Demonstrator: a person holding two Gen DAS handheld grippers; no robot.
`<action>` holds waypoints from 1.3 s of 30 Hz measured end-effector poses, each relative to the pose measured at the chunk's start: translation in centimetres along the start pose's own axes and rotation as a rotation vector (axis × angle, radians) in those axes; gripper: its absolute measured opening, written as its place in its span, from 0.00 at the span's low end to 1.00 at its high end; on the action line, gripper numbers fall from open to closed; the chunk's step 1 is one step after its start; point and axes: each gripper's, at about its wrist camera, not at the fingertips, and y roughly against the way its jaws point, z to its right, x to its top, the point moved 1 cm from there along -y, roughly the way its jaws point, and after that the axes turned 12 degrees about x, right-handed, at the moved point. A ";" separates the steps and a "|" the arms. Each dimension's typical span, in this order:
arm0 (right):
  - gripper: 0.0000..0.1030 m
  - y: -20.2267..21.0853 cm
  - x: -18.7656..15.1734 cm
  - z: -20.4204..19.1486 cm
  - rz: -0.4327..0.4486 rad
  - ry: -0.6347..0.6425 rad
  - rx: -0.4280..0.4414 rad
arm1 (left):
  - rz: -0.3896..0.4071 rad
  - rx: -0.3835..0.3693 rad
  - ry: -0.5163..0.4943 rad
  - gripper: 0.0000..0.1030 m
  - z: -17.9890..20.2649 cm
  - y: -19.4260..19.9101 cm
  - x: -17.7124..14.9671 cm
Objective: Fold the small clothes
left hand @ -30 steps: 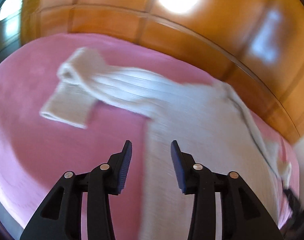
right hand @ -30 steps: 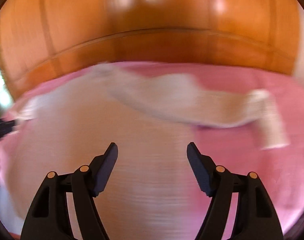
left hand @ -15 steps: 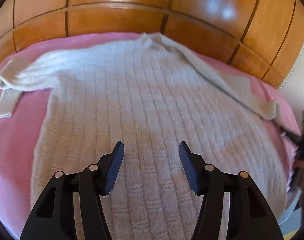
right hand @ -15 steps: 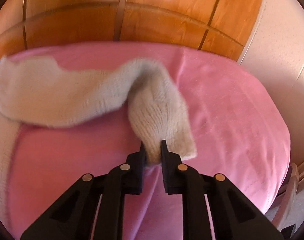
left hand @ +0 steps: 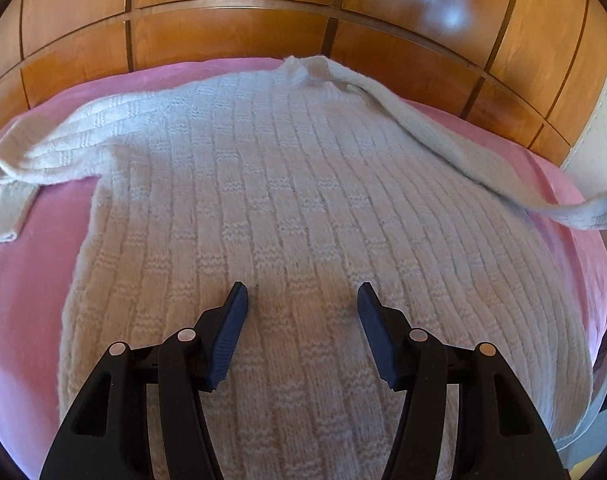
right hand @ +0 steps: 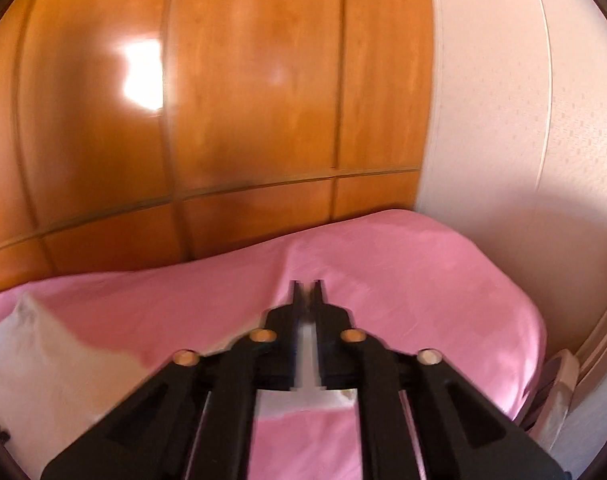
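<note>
Knit sweater (left hand: 303, 200), flat on pink bed (left hand: 27, 280): right sleeve (left hand: 463, 152) lifted rightward, cuff clamped in right claw (right hand: 308, 292); left claw (left hand: 301, 300) apart over hem.

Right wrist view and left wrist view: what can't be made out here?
- Right wrist view: the sweater sleeve shows only as a blurred pale strip in the shut right tool; its fingers hide the grip.
- Left wrist view: the raised sleeve end meets the frame edge, so the right tool holding it is out of view.
- Left wrist view: the sweater hem lies behind the open left tool.
</note>
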 end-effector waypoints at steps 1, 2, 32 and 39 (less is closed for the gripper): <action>0.02 -0.8 0.2 0.5 -0.012 -0.008 -0.016 | -0.004 -0.001 0.002 0.55 0.0 -0.1 0.1; 0.00 -2.0 0.8 0.7 -0.023 -0.010 -0.038 | -0.006 -0.001 0.005 0.55 0.0 -0.2 0.2; 0.06 -10.8 -14.3 -4.1 -0.383 -0.572 0.608 | -0.012 0.022 0.018 0.61 0.4 -1.3 0.2; 0.05 -12.1 -4.7 -3.1 -0.190 -0.517 0.505 | -0.009 0.028 -0.010 0.66 0.9 -1.5 0.0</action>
